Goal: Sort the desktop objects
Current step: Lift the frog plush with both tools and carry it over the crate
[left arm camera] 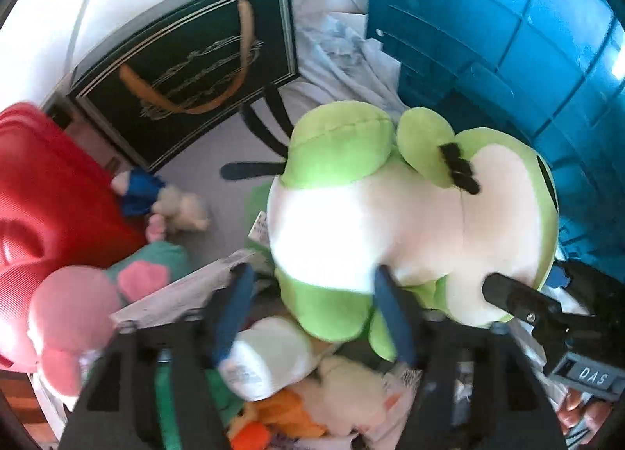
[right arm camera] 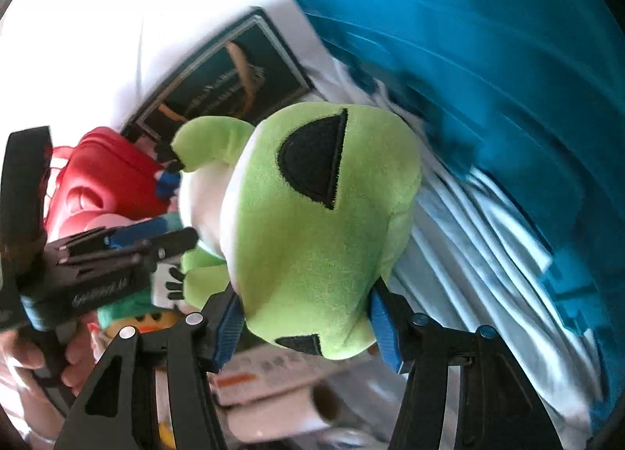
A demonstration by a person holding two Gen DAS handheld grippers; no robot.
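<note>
Green and white plush, a frog point(right arm camera: 312, 223) with a black eye patch, fills the right claw point(right arm camera: 308, 329). Its two blue pads press against the frog's head from either side, so this claw is clamped on the toy.

The left claw point(left arm camera: 312, 317) sits lower on the same frog point(left arm camera: 390, 215). One blue pad lies against the frog's belly and green foot; the other pad stands clear, off to the side over loose paper. Its fingers are apart, and the picture does not show a firm grip.

Ahead of both claws and to the right stands a blue bin point(left arm camera: 508, 40), with pale crumpled cloth point(left arm camera: 343, 55) at its foot. Ahead and to the left lies a dark box point(left arm camera: 187, 71), and beside that a red case point(left arm camera: 50, 196). Below the left claw lies a jumble of other soft toys, among them a pink plush point(left arm camera: 74, 313).

The step in hand looks like carrying the frog away from the pile. The next move probably calls for taking it over the blue bin, if that is where toys go, and then parting the pads to let it fall in.
</note>
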